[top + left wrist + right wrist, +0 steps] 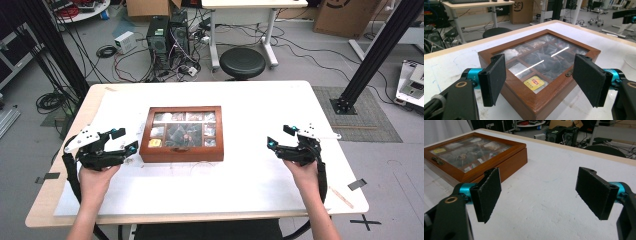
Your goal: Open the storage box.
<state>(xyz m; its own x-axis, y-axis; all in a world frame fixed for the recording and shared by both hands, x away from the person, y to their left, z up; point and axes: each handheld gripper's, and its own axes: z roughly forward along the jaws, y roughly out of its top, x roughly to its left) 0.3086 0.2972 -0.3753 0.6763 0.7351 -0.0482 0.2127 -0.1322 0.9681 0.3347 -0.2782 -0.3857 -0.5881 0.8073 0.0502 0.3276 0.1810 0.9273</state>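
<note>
A wooden box (181,134) with a glass lid sits a little left of the middle of the high view, on a white table (250,165) that spans most of the lower frame; the lid is down, and through its panes the compartments show small packets, one of them yellow (154,143) at the lower left of the lid.

At the lower left of the high view the left gripper (125,141) is held in a hand (97,177) that comes up from the bottom edge; its tips lie just beside the left wall of the box, and whether they touch it cannot be told from there. In the left gripper view the two black jaws stand wide apart with nothing between the pads; the near corner of the box (541,75) fills the middle of that frame beyond them, the yellow packet (534,83) lies under the glass just above the lower middle, and a small metal clasp (568,73) shows on the rim toward the right.

At the lower right of the high view the right gripper (280,136) is held by the other hand (304,175), well apart from the box, over bare table. In the right gripper view its jaws are also spread wide and hold nothing; only the white tabletop (544,202) lies between them, and the box (474,157) lies in the upper left of that frame, with its clasp (437,160) at the far left.

A round black stool (242,62) stands on the floor beyond the table, at the upper middle of the high view.
</note>
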